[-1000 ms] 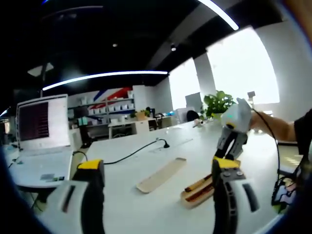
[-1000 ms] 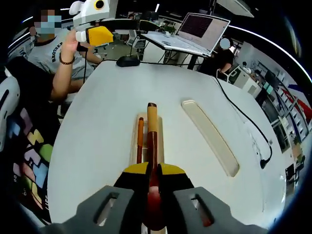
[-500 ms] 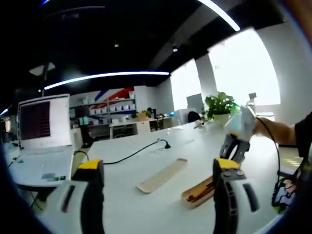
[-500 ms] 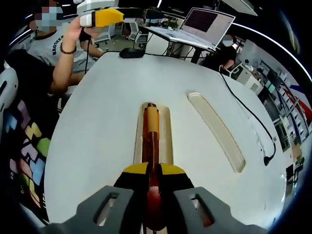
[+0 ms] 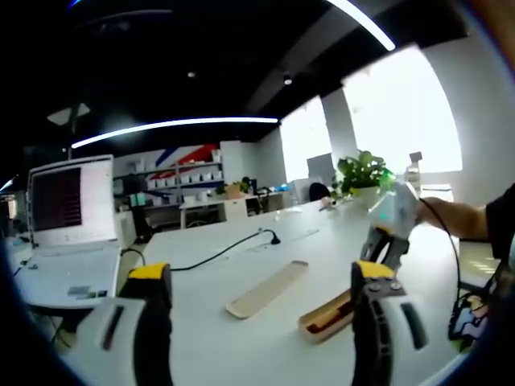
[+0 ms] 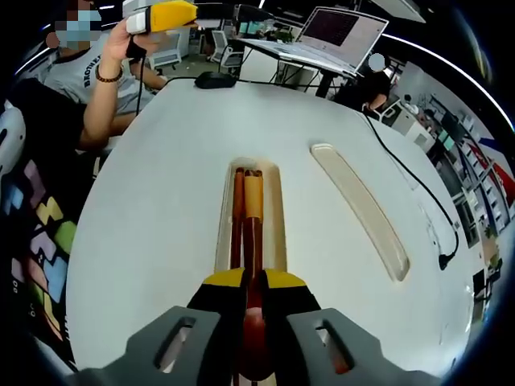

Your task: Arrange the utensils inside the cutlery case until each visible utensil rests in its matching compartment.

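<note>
Jaws of the right gripper (image 6: 249,301) pinch a utensil (image 6: 251,233) above the cutlery case (image 6: 273,217)

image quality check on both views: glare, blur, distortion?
Left gripper view: the window is blown out white, the ceiling is near black, and the tray looks soft. Right gripper view: even light on the table, the utensil in the right gripper is sharp, and fisheye bends the table edge and the lid.
</note>
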The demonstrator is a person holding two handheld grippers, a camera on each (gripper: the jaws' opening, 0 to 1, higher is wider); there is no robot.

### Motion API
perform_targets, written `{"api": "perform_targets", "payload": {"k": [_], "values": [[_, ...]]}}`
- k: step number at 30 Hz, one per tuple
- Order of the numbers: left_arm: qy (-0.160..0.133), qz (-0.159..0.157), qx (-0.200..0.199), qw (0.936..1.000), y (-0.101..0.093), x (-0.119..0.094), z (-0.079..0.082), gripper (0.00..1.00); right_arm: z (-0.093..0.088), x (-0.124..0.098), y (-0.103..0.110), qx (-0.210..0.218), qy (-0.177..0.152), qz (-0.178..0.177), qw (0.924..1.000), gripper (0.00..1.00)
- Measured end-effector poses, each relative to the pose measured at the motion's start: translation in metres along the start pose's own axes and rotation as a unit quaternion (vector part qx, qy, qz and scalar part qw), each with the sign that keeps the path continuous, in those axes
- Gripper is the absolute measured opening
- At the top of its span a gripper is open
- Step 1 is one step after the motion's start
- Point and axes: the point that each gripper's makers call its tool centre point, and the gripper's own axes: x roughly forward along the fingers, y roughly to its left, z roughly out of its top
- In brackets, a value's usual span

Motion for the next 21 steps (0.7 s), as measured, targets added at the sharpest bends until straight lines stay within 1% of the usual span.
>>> {"api": "perform_targets", "payload": {"k": [8,11,13,15,20,21], "values": [[0.0,-0.002,0.001,1.0,-0.002,0.0,0.0,0.97,0.001,0.0,0.002,-0.015,0.0,0.003,0.9999,0.06],[0.003,-0.002,0.001,1.0,-0.003,0.001,-0.001,0.97,0.006,-0.007,0.005,-0.012,-0.006,0.012,0.9998,0.07],[0.003,-0.003,0.0,1.0,-0.003,0.001,-0.002,0.97,0.011,-0.012,0.003,-0.031,-0.009,0.003,0.9995,0.11],[0.003,-0.003,0.001,1.0,-0.003,0.001,-0.002,0.97,0.016,-0.017,0.001,-0.036,-0.014,-0.003,0.9993,0.12],[0.004,-0.005,0.002,1.0,-0.004,0.001,-0.002,0.97,0.022,-0.027,-0.005,-0.033,-0.025,-0.015,0.999,0.12],[0.004,-0.006,0.001,1.0,-0.004,0.001,-0.002,0.97,0.023,-0.028,-0.009,-0.027,-0.03,-0.027,0.9989,0.12]]}}
